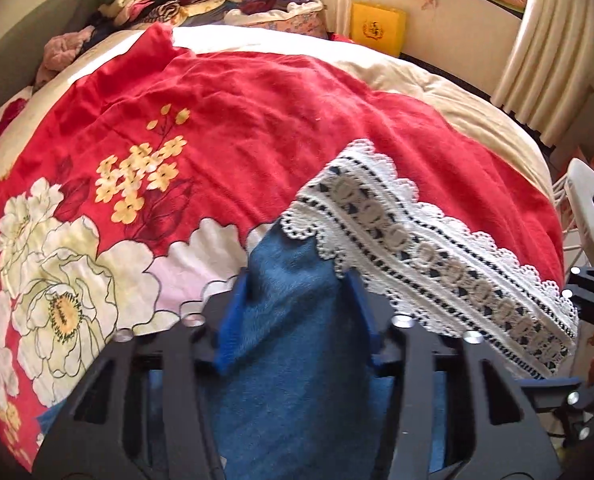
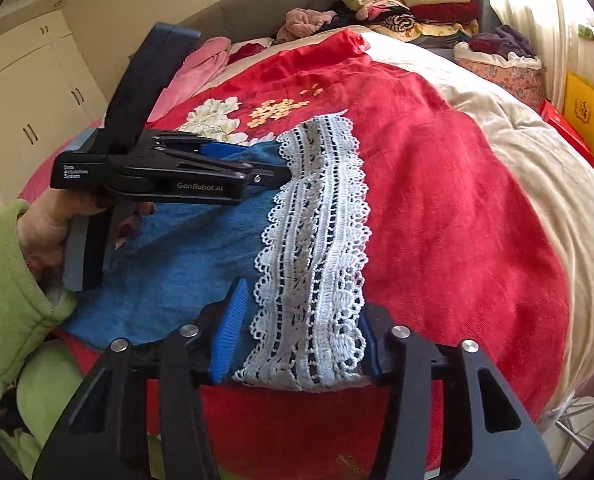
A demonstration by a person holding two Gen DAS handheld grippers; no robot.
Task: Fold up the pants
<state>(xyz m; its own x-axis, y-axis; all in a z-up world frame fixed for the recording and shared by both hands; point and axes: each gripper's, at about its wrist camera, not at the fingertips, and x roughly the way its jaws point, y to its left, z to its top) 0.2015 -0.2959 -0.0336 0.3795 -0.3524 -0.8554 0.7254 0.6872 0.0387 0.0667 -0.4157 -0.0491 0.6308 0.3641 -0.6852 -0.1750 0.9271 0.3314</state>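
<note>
Two grippers worked the same hem end of the pants, one at each end of the lace band.

Left wrist view: the left gripper pointed steeply down at the bed. Blue denim of the pants filled the gap between its blue pads, and both pads appeared to press on the cloth, so the jaws were judged closed on a fold of denim. The white lace trim began just ahead of the jaws and ran away to the right and downward, ending near the right gripper, whose black frame showed at the right edge. The long axis of the trim therefore lay across this gripper's line, not along it.

Right wrist view: the right gripper straddled the near end of the lace trim. The trim lay between the pads and touched both, so the jaws were judged closed on it. The band ran straight away from these jaws toward the left gripper, held in a hand with a green sleeve, which met the denim at the far end of the trim. The denim spread to the left of the lace.

Appearance: the pants were mid-blue denim with a wide hem of openwork white lace, scalloped on both edges, dark rows showing through. They lay on a red floral blanket covering the bed. In judgement, each end of the hem had its own gripper, so the coming fold would turn on carrying both ends together.
</note>
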